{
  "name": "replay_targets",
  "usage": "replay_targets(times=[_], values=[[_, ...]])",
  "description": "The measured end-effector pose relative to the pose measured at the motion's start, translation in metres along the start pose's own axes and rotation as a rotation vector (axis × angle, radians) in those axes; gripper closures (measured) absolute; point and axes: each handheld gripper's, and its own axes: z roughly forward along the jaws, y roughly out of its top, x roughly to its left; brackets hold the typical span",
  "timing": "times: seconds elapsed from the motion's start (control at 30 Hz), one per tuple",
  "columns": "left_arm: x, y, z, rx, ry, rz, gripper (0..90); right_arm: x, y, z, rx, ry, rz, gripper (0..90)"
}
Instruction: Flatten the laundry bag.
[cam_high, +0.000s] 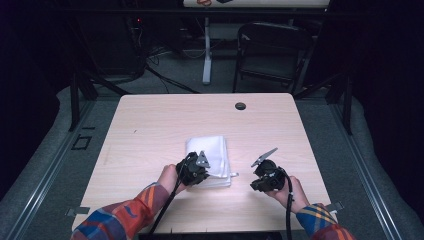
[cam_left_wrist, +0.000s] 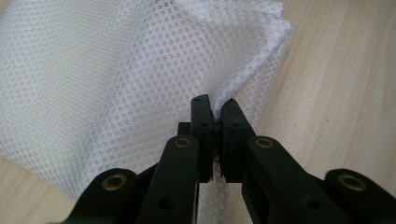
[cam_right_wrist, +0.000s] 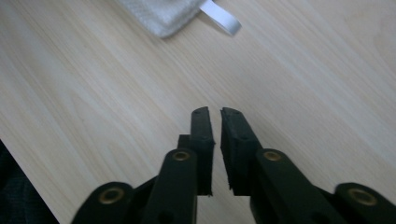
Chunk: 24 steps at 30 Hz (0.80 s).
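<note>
Left gripper view: hand-held gripper (cam_left_wrist: 217, 105) pinches mesh cloth (cam_left_wrist: 140, 70) edge.

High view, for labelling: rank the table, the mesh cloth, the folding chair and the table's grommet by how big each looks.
1. Table
2. Chair, though it stands farther back, so its rank over the cloth is unsure
3. Mesh cloth
4. Grommet

The white cloth (cam_left_wrist: 116, 70) is open mesh, soft and matt, with a smooth ribbon tag (cam_right_wrist: 220, 17). The table (cam_high: 150, 125) is pale, matt wood-grain. Both grippers' jaws are matt black plastic.
</note>
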Motion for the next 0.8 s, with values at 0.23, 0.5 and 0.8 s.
replay_targets(times=[0.23, 0.5, 0.8], values=[[0.000, 0.000, -0.002, -0.019, -0.001, -0.006, 86.4, 0.009, 0.020, 0.012, -0.022, 0.001, -0.067, 90.0], [-0.001, 0.001, -0.002, -0.023, -0.001, 0.008, 86.3, 0.015, 0.038, 0.027, -0.027, 0.013, -0.098, 90.0], [-0.003, 0.000, -0.002, -0.037, -0.001, 0.010, 86.3, 0.018, 0.052, 0.040, -0.042, 0.012, -0.105, 90.0]])
